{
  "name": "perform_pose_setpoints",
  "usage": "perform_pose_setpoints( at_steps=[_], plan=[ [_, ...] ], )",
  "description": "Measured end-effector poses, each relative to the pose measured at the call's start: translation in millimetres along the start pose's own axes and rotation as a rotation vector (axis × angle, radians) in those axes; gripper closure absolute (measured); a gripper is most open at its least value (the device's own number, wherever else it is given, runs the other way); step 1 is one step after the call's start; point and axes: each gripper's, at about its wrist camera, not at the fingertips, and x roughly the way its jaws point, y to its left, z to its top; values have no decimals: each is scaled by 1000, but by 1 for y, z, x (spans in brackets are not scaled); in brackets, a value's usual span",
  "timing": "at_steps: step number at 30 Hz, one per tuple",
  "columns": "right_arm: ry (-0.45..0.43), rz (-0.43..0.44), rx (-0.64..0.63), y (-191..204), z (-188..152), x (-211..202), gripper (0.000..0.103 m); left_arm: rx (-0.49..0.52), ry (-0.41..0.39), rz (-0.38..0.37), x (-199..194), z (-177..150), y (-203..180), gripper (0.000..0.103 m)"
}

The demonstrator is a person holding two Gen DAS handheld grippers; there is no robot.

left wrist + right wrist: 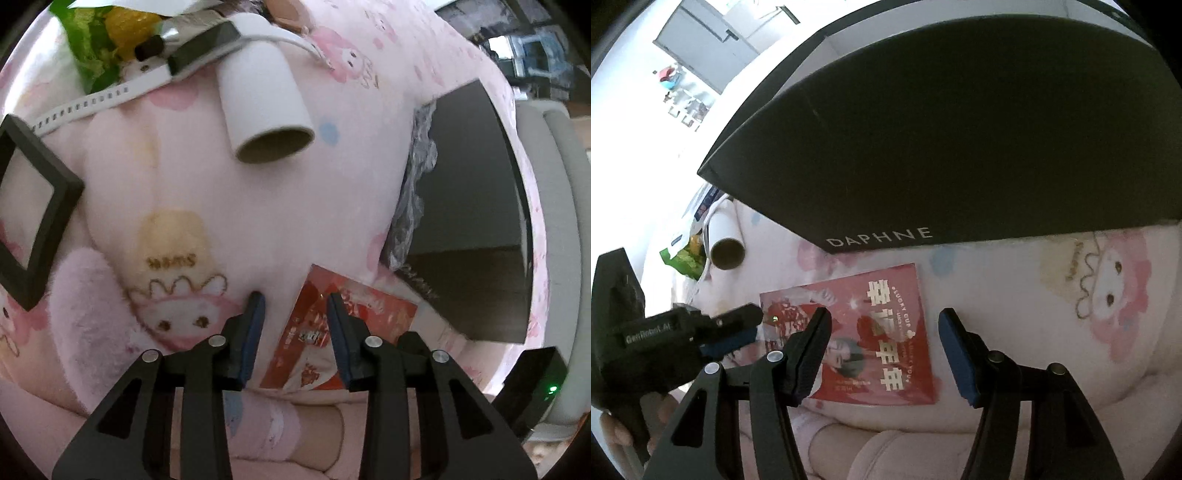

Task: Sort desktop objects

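A red printed card (886,332) lies flat on the pink cartoon cloth (1015,295), just in front of the black DAPHNE box (960,129). My right gripper (884,314) hangs over the card with its jaws wide apart and nothing held. My left gripper (295,299) is open; the card's (354,317) left edge lies on the cloth below and between its fingers, and the pads do not press on it. In the right wrist view the left gripper (750,325) reaches in from the left to the card's left edge.
A white paper tube (264,107) lies on its side further back. Behind it are a green snack bag (99,48), a white perforated strap (92,101) and a dark flat slab (207,40). A black square frame (33,206) sits at left. Crumpled plastic wrap (413,192) lines the box (472,221).
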Motion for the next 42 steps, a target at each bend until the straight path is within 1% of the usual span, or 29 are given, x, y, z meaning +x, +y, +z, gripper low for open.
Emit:
perform_pose_setpoints(
  at_steps=[2, 4, 6, 8, 9, 10, 12, 13, 14, 16, 18, 20, 22, 26, 27, 29, 30, 31, 33, 35, 36, 39, 42],
  plan=[
    [7, -2, -19, -2, 0, -3, 45, 38, 13, 30, 6, -1, -7, 69],
    [52, 10, -19, 0, -1, 5, 45, 67, 23, 57, 11, -2, -13, 69],
    [73, 11, -15, -20, 0, -10, 45, 90, 30, 79, 15, -3, -17, 69],
    [73, 20, -22, -19, 1, -11, 45, 109, 32, 84, 16, -5, -20, 69],
    [72, 28, -29, -18, 1, -12, 46, 119, 25, 90, 15, -5, -21, 67],
    [59, 28, -43, -16, 1, -15, 51, 129, 17, 95, 14, -6, -23, 66],
    [31, 29, -72, -12, 1, -22, 57, 146, -30, 102, 3, -9, -26, 66],
    [2, 42, -97, -9, 0, -30, 60, 160, -62, 96, -6, -11, -28, 67],
    [-27, 55, -122, -5, -1, -38, 61, 173, -93, 90, -15, -13, -30, 68],
    [-66, 60, -160, 8, 0, -47, 62, 199, -127, 64, -33, -18, -36, 71],
    [-103, 84, -183, 10, 2, -69, 63, 228, -153, 42, -51, -22, -43, 73],
    [-161, 121, -187, 11, 8, -98, 63, 250, -174, 6, -68, -21, -51, 73],
    [-230, 137, -213, 18, 20, -124, 63, 274, -207, -30, -88, -17, -64, 73],
    [-301, 126, -261, 25, 60, -161, 63, 330, -262, -77, -101, 15, -113, 72],
    [-306, 117, -260, 26, 75, -162, 63, 338, -261, -83, -108, 20, -119, 73],
    [-317, 101, -257, 26, 104, -164, 63, 354, -262, -87, -98, 42, -142, 72],
    [-316, 82, -253, 21, 122, -165, 63, 360, -251, -76, -90, 51, -156, 72],
    [-315, 63, -248, 16, 140, -165, 63, 366, -240, -66, -83, 61, -170, 72],
    [-282, 27, -226, 15, 168, -145, 63, 374, -201, -39, -66, 79, -194, 72],
    [-220, -11, -181, 0, 198, -119, 63, 378, -153, 1, -40, 96, -213, 72],
    [-195, -17, -164, -5, 208, -104, 63, 380, -131, 21, -28, 105, -222, 72],
    [-112, -13, -81, -39, 227, -66, 63, 386, -104, 69, 0, 112, -234, 72],
    [-64, -27, -57, -60, 233, -45, 63, 367, -81, 120, 28, 118, -241, 69]
  ],
)
